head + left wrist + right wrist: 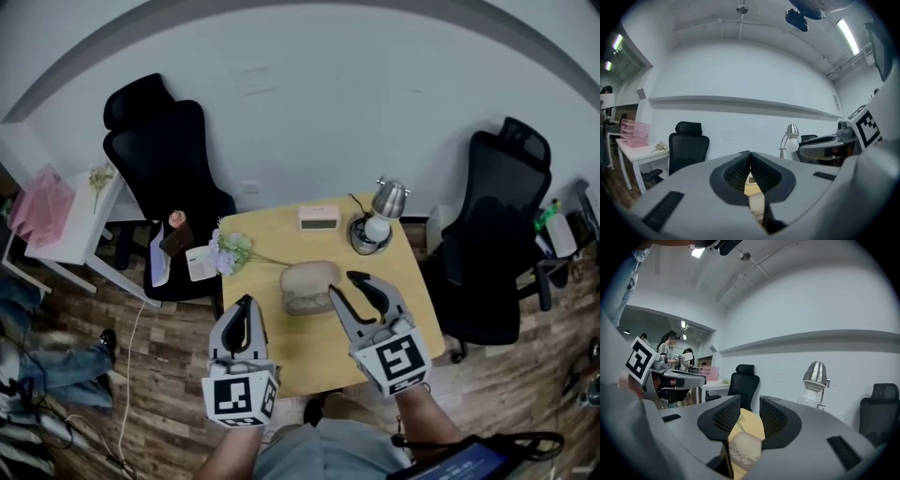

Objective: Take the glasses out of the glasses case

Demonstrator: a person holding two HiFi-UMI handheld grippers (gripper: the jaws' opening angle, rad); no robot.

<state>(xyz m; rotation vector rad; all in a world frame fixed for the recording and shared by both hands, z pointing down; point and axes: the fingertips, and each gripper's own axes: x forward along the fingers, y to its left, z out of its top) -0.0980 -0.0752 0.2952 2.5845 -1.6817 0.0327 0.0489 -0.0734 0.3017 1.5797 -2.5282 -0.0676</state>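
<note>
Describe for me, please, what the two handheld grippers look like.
They match. The left gripper and the right gripper each have a light grey body ending in two curved jaws edged in black. The inner pads are dark and ribbed. At the rear, each carries a white cube printed with black square markers. No sleeves show on the forearms.

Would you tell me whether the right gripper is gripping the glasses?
No, the right gripper stands open, with the glasses lying in the case beyond it.
</note>
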